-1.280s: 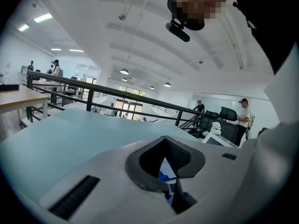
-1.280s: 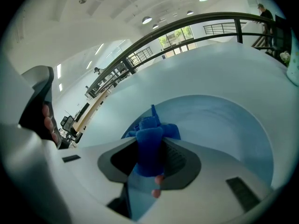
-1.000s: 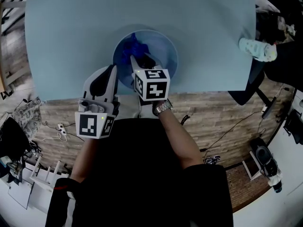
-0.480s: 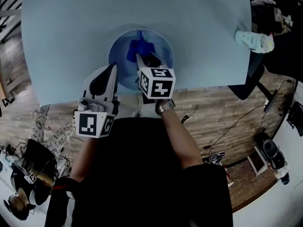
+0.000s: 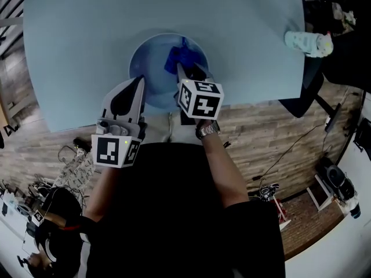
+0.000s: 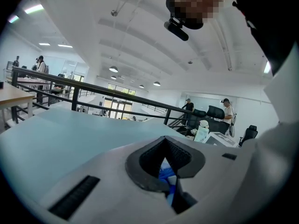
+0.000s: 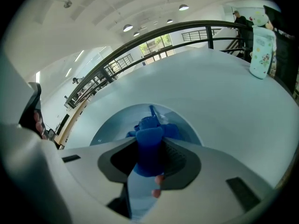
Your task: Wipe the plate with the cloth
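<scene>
Here, a blue cloth is held down on a plate by the right-hand gripper.

Farthest left, the left gripper (image 5: 139, 88) (image 6: 164, 164) is seen with its jaws drawn together on nothing, its tip over the near left rim of the plate (image 5: 148, 62) (image 7: 112, 125); whether it touches cannot be told. The round blue plate is set just ahead of both grippers on a pale blue table (image 5: 87, 33). The cloth (image 5: 178, 55) (image 7: 148, 139) is bunched and clamped between the jaws of the right gripper (image 5: 185, 69) (image 7: 148, 160), its loose end spilling forward past the jaw tips onto the plate's right half. A white patterned container (image 5: 304, 42) (image 7: 259, 45) is seen upright well ahead and to the right of that gripper, near the table's edge.
</scene>
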Tool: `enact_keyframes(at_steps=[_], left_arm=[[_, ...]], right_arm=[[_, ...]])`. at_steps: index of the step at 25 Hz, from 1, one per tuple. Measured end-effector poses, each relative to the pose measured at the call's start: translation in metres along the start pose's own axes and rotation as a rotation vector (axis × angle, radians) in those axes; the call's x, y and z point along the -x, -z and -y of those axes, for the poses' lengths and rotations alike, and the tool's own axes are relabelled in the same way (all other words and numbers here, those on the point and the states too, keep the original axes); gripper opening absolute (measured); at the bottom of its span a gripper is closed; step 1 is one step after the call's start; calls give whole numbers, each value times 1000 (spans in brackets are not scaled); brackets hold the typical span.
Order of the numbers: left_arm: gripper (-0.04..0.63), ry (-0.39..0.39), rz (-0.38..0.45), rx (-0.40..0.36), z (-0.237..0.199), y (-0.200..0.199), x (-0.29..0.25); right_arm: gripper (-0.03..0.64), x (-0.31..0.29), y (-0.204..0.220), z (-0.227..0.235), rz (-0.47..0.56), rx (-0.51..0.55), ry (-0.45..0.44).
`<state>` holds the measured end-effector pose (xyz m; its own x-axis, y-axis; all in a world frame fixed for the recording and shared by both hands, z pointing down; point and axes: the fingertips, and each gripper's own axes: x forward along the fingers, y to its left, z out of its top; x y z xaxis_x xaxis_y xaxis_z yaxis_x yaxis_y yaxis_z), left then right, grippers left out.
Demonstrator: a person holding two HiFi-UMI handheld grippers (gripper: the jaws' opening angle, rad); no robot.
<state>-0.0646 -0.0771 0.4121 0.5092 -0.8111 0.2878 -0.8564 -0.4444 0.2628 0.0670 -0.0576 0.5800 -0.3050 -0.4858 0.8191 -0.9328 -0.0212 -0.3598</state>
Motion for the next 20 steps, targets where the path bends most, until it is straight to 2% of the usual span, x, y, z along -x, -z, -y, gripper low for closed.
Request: enact_keyframes(at_steps=[13,20], left_arm=[[2,16,6,-14,8,-1,4],[2,1,17,-11,8,-2,12]], right_arm=[[118,15,3,19,5,-32,80],[118,28,1,14,24,-35,67]])
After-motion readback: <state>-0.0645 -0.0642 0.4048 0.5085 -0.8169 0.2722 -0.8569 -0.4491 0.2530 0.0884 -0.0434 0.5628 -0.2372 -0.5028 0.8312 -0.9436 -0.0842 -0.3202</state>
